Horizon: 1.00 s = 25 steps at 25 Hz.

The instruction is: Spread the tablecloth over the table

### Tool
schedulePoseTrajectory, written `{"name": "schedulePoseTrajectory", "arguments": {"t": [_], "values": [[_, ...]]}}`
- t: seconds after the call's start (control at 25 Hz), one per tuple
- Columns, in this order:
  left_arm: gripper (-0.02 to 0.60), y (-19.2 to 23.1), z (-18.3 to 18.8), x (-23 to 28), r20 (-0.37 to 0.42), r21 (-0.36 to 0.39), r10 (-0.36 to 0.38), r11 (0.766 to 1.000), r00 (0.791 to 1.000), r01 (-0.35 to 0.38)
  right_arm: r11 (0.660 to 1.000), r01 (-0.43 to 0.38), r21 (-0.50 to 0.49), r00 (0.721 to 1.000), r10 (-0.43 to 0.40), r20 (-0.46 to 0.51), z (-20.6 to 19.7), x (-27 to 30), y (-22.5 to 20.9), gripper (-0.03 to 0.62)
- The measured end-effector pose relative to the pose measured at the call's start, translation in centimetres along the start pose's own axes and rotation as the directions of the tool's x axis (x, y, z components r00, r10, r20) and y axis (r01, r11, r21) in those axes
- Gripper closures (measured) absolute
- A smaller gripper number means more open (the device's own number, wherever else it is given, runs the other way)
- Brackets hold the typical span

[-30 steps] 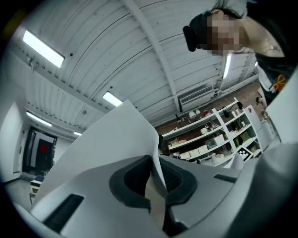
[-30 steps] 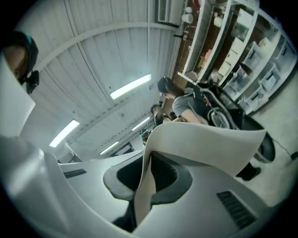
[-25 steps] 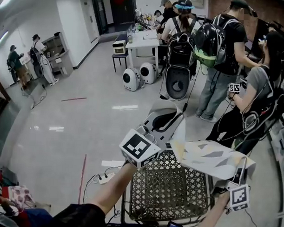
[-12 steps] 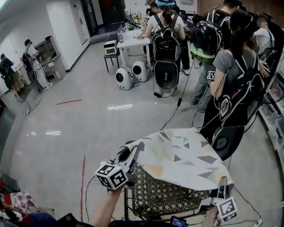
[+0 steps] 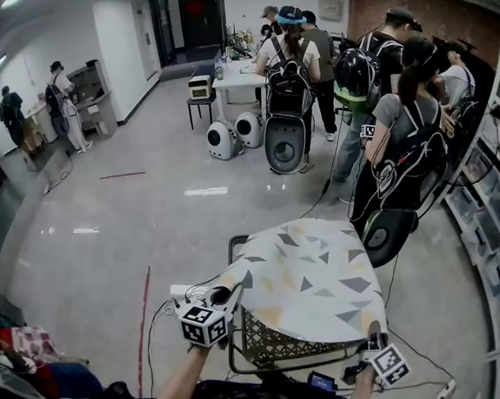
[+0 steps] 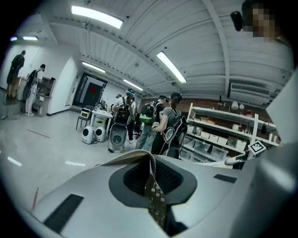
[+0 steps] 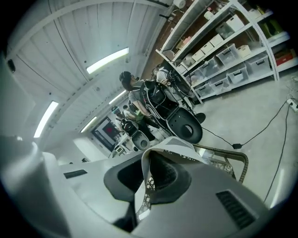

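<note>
Across the tabletop of the metal mesh table (image 5: 269, 351) the tablecloth (image 5: 306, 274), pale with grey and yellow triangles, lies spread and hangs over the far edge and both side edges. Along the near edge bare mesh shows below the hem. Your left gripper (image 5: 228, 298) sits at the near left corner, and your right gripper (image 5: 375, 331) at the near right corner. Each has its jaws pressed together on a corner of the cloth. The left gripper view shows the fabric (image 6: 139, 155) folded up between the pads of that gripper (image 6: 151, 176). The right gripper view shows the same for the other gripper (image 7: 148, 179), with cloth (image 7: 174, 148) rising from the pinch and the table's frame (image 7: 238, 160) just beyond.

A group of people with backpacks (image 5: 408, 135) stands close past the far right corner, and a black round pack (image 5: 385, 234) rests on the floor beside that edge. A power strip with cables (image 5: 180, 292) lies on the floor near your left gripper. Shelving (image 5: 489, 191) runs along the right.
</note>
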State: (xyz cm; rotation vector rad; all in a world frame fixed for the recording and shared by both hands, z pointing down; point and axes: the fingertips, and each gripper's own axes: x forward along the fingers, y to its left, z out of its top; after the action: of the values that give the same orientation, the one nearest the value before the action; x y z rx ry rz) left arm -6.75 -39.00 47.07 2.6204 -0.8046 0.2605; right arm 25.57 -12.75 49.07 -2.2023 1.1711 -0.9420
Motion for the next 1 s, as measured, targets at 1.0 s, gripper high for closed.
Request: {"name": "schedulePoseTrajectory", "arguments": {"t": [1.0], "values": [[0.555, -6.7, -21.4, -9.3, -0.244, -0.074, 0.058, 0.994, 0.968, -0.078, 0.989, -0.029, -0.145, 0.953, -0.017, -0.303, -5.7, -4.2, -8.4, 0.577]]}}
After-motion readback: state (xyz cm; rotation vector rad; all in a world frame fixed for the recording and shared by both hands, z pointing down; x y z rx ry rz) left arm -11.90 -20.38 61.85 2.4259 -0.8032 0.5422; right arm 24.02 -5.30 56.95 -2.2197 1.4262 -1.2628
